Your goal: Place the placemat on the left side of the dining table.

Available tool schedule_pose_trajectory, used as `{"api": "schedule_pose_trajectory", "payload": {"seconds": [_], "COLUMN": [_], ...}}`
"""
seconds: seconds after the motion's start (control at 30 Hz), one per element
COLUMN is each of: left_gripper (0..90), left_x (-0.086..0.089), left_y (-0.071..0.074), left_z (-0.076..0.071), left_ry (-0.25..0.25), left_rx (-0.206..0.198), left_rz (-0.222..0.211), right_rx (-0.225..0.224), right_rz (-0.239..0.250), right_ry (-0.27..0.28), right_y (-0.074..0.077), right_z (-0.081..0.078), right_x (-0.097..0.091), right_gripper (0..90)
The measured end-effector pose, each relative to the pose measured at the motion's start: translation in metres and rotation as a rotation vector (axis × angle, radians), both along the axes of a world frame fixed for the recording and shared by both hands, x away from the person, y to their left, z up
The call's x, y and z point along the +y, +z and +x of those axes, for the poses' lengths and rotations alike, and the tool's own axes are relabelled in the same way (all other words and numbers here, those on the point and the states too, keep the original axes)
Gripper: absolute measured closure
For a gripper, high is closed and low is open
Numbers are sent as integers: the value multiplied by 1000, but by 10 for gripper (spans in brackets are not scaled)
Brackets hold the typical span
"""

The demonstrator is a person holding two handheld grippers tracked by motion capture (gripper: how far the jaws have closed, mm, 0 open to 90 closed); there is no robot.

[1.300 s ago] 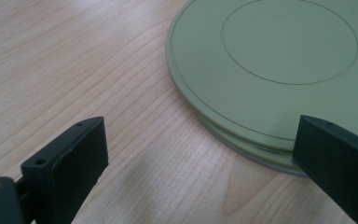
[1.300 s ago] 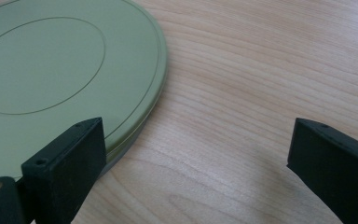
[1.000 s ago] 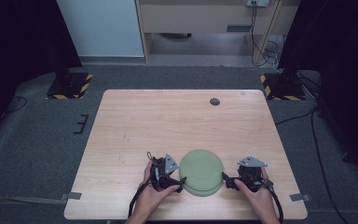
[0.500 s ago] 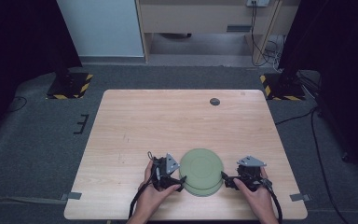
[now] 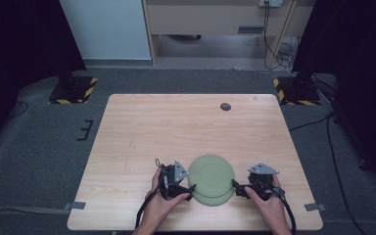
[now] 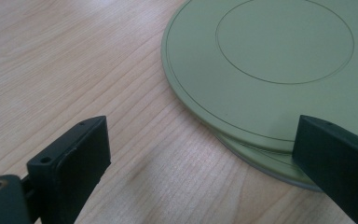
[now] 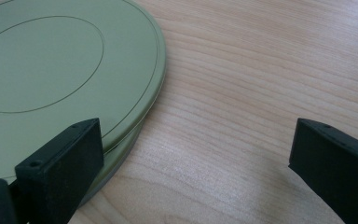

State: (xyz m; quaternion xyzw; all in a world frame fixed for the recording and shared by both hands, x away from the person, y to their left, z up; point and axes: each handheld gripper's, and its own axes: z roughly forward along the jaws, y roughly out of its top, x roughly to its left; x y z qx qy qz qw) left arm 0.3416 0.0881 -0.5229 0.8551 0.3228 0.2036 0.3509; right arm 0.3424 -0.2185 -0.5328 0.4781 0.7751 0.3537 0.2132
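Pale wooden surface point(image 5: 176, 132) carries two stacked green plates point(image 5: 211, 178), upside down, near its front edge between both sets of fingers. Left gripper point(image 5: 182, 188) and right gripper point(image 5: 241, 190) gape wide, holding nothing. Judging by this, each should slide under the top rim evenly. Gripper views reveal the offset lower plate point(image 6: 265, 163); the high view adds a small dark disc point(image 5: 225, 106).

tool point(image 7: 196, 163): right one, jaws spread wide, nothing between them
plates point(image 7: 60, 70): green, round, stacked upside down, top one offset over lower rim
left jaw: overlaps plate edge
right jaw: over bare wood
counter point(image 7: 261, 70): light woodgrain
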Motion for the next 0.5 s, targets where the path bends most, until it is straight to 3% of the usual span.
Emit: {"api": "schedule_pose_trajectory", "payload": {"seconds": [0.5], "left_gripper": [42], "left_x": [-1], "left_y": [1], "left_z": [4], "left_ry": [-4], "left_rx": [4], "left_rz": [8], "right_rx": [-6], "right_rz": [0], "right_ry": [-10], "right_y": [0], "right_z": [2], "right_x": [2], "right_gripper": [37]}}
